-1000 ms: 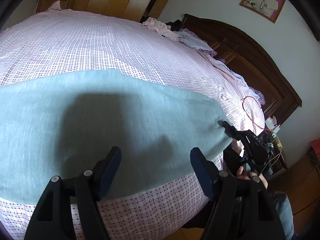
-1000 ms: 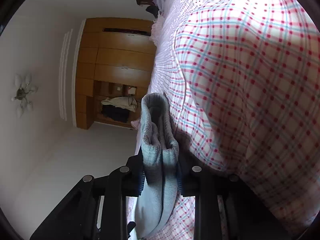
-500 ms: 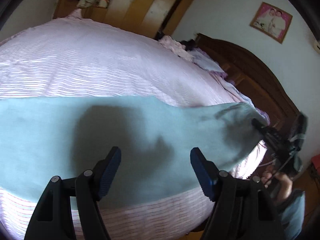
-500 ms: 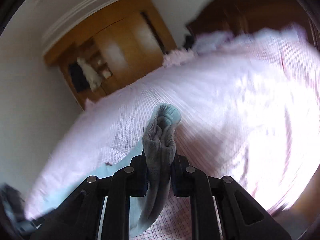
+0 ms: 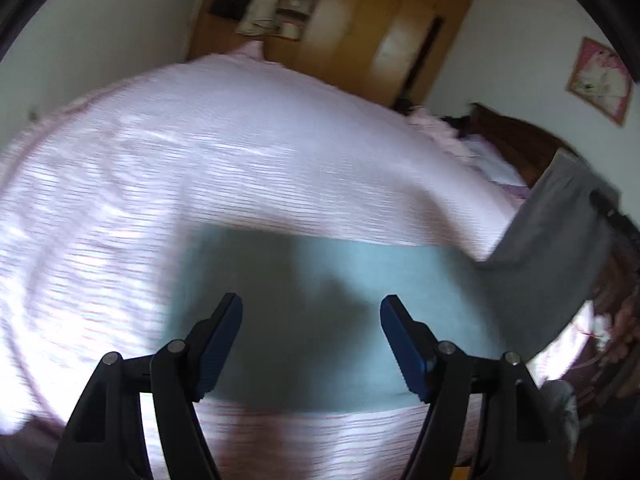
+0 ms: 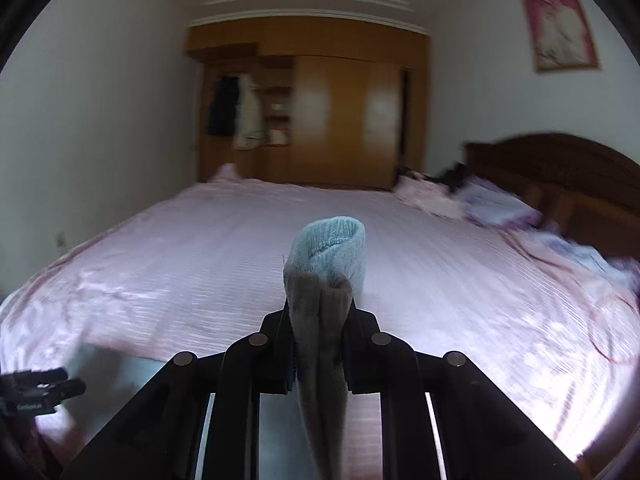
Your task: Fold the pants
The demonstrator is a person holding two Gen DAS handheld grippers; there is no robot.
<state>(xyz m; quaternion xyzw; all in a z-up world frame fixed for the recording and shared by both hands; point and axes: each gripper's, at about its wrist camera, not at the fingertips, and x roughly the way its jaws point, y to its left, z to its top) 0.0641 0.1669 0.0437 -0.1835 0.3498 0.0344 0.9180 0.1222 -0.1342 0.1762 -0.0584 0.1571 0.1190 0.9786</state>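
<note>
Jaws: right gripper clamps knit teal pants | left gripper spread, empty; checked bedsheet

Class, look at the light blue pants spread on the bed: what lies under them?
Under the light blue knit pants lies the pink checked bedsheet, visible all around them. What the sheet covers beneath cannot be seen.

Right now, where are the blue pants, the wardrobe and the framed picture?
blue pants [image 5: 320, 320]: left wrist view, flat part on the bed.
wardrobe [image 6: 340, 112]: right wrist view, closed wooden door.
framed picture [image 6: 560, 28]: right wrist view, middle of the picture.
</note>
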